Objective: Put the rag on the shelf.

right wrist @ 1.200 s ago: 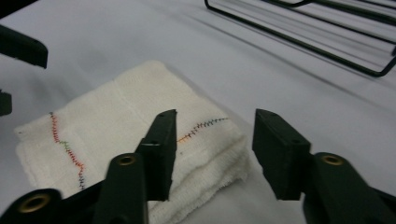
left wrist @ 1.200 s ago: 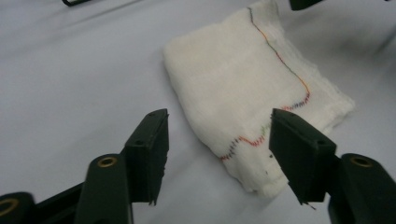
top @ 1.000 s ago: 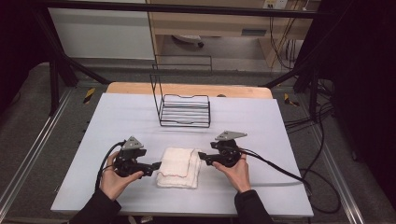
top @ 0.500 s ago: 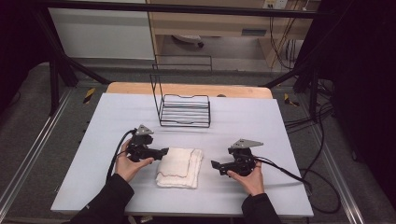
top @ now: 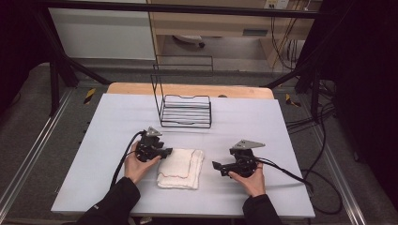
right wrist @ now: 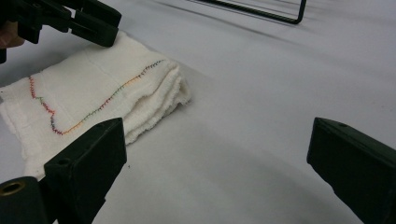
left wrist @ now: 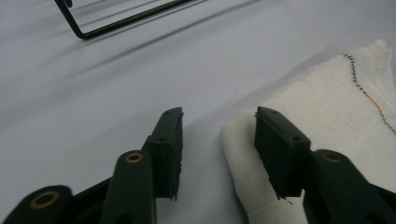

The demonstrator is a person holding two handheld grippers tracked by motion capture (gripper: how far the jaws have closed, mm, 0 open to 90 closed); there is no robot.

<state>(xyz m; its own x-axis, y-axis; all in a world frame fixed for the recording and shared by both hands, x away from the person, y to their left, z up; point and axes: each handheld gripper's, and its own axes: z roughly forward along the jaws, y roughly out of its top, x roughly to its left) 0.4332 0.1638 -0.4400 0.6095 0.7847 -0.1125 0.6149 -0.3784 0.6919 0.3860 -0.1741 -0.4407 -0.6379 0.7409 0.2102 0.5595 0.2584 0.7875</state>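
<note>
A folded white towel [top: 180, 168] with a coloured stitched line lies on the pale table [top: 281, 131]. My left gripper [top: 168, 151] is at the towel's far left corner. In the left gripper view [left wrist: 217, 126] its jaws have just been closing. One jaw rests over the towel [left wrist: 336, 107] corner, the other stands over bare table, and a gap remains between them. My right gripper [top: 217, 168] stands to the right of the towel, apart from it. Its jaws [right wrist: 217, 140] have just been opening and are wide with only table between them. The towel [right wrist: 93, 88] lies ahead of it to the left.
A black wire rack [top: 185, 110] stands behind the towel, toward the table's far edge; its base wire shows as rack [left wrist: 121, 23] and rack [right wrist: 261, 11]. Cables trail from both grippers toward the table's sides.
The right gripper drew away to the right from the towel's edge and its jaws spread. The left gripper moved up to the towel's far left corner and its jaws narrowed.
</note>
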